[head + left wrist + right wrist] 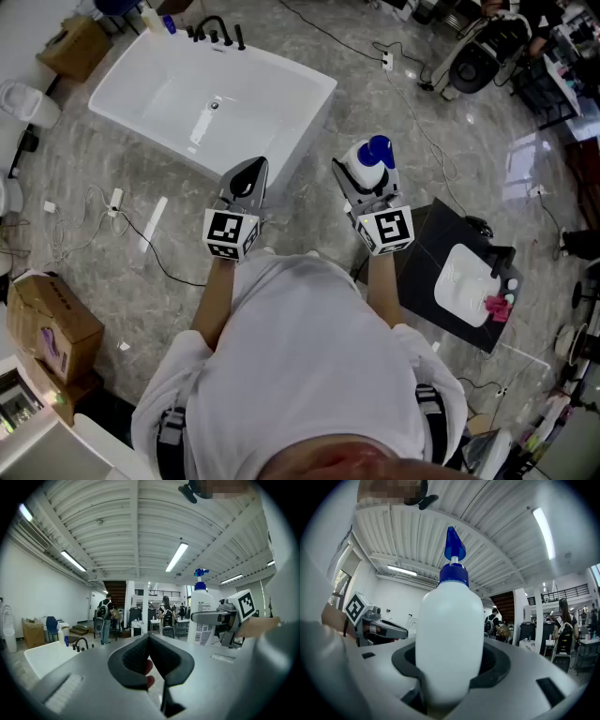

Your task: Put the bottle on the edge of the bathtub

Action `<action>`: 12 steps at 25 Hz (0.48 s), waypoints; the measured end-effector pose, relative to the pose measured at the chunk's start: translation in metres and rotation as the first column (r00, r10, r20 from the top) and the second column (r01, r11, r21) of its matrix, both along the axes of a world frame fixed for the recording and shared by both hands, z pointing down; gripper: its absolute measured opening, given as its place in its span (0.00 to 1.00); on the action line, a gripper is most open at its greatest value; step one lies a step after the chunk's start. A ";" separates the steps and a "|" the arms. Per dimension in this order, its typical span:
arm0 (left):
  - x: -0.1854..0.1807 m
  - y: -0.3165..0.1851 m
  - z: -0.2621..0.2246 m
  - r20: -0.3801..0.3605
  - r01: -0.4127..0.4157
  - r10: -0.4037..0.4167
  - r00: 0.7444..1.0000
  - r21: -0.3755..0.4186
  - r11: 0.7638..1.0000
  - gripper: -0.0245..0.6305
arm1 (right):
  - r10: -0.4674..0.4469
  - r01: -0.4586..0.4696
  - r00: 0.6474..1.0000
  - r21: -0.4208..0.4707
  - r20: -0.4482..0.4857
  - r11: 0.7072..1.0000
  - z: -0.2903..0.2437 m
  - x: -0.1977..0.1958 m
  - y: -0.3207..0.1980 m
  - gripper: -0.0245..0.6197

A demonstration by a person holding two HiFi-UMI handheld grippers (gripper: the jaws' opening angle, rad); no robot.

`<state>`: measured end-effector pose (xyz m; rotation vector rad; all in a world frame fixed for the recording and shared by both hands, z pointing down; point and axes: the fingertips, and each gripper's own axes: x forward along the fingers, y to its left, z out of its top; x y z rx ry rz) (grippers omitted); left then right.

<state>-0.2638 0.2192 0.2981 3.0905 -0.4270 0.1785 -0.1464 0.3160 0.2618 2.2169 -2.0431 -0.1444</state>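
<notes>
A white pump bottle [449, 639] with a blue pump head [377, 150] stands upright between the jaws of my right gripper [361, 178], which is shut on it. The same bottle [202, 616] shows at the right in the left gripper view, held by the right gripper [220, 617]. My left gripper [246, 180] is shut with nothing in it; its jaws meet at the tips [149, 639]. The white bathtub [272, 141] stands on the floor just beyond both grippers, its near corner below the left gripper. Black taps [214, 36] sit on its far rim.
A black mat with a white basin [467, 281] lies on the floor at the right. Cables [412, 103] run across the marble floor. Cardboard boxes [47, 323] stand at the left, another box [75, 45] behind the tub. People stand in the background [104, 616].
</notes>
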 end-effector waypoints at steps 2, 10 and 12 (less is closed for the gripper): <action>0.001 0.002 0.003 0.007 -0.002 0.002 1.000 -0.004 1.000 0.03 | -0.001 0.001 1.000 -0.001 -0.002 1.000 -0.001 0.000 0.002 0.42; 0.004 0.007 0.012 0.025 -0.016 0.016 1.000 -0.028 0.999 0.03 | -0.007 0.004 0.997 0.045 0.077 0.999 -0.008 0.001 0.013 0.42; 0.007 0.009 0.017 0.034 -0.020 0.021 0.999 -0.037 0.999 0.03 | -0.012 0.006 0.995 0.055 0.099 0.998 -0.010 0.003 0.018 0.42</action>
